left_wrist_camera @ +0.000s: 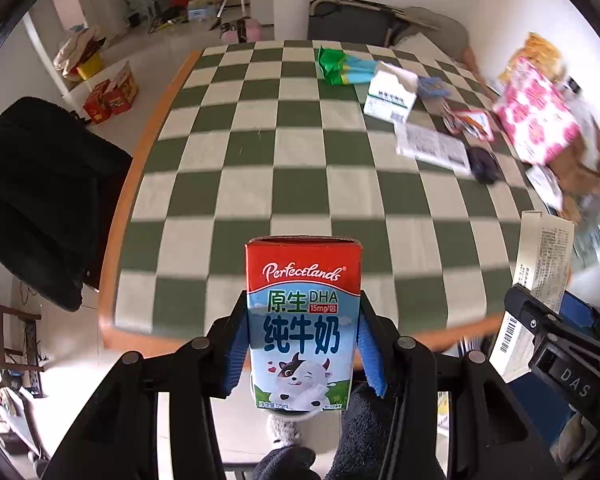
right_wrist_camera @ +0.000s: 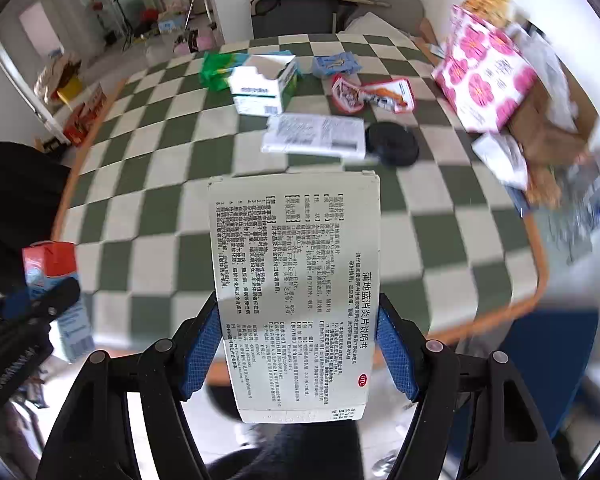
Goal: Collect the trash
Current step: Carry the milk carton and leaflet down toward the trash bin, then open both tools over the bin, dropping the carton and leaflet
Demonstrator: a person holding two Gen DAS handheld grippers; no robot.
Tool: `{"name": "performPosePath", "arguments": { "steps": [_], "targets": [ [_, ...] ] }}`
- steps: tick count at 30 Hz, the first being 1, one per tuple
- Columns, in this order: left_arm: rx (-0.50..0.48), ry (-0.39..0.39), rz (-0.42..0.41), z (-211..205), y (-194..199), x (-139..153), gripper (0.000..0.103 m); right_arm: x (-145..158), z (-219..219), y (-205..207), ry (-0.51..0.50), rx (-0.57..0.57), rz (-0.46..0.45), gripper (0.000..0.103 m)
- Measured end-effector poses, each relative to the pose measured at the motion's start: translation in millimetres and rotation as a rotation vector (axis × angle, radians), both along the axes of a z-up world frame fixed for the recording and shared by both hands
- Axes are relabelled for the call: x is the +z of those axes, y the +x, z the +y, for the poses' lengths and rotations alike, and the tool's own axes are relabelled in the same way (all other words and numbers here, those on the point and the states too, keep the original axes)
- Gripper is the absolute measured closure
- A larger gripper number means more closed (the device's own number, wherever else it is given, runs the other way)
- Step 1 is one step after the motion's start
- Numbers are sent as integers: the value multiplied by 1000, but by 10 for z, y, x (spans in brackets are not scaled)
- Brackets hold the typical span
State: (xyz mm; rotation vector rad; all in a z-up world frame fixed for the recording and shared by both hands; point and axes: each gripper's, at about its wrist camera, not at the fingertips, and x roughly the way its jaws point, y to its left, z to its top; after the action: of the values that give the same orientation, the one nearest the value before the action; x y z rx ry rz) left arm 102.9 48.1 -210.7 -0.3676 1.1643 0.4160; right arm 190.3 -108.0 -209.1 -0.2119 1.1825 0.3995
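My left gripper is shut on a small red-and-blue milk carton, held upright above the near edge of the checkered table. My right gripper is shut on a flat white medicine box printed with black text, also above the near edge. The medicine box shows in the left wrist view at right, and the milk carton shows in the right wrist view at left. Other trash lies on the far part of the table: a torn white box, a green wrapper, a white leaflet.
A black round object, a red snack wrapper, a blue packet and a pink-flowered box on a cardboard box crowd the table's right side. A black chair stands left; a blue bin sits low right.
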Motion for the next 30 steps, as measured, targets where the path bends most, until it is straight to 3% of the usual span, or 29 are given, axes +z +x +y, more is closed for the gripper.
{"name": "performPosePath", "arguments": {
  "steps": [6, 11, 14, 22, 27, 29, 30],
  "targets": [
    [-10, -80, 64, -83, -684, -231, 59, -172, -139, -806, 35, -41, 89, 29],
    [14, -185, 170, -146, -1056, -942, 58, -768, -289, -1328, 17, -28, 201, 29],
    [52, -267, 241, -124, -1175, -1634, 58, -1331, -375, -1495, 13, -26, 307, 29],
    [117, -413, 350, 37, -1179, -3689, 57, -3603, -511, -1562, 50, -111, 547, 29],
    [107, -454, 391, 98, -1135, -4560, 55, -4697, -418, -1563, 68, -137, 606, 29],
    [117, -459, 391, 129, -1130, -4736, 31, -5025, -345, -1571, 70, -131, 617, 29],
    [122, -457, 391, 168, -1145, -4785, 9, -5146, -316, -1576, 70, -126, 620, 29]
  ]
}}
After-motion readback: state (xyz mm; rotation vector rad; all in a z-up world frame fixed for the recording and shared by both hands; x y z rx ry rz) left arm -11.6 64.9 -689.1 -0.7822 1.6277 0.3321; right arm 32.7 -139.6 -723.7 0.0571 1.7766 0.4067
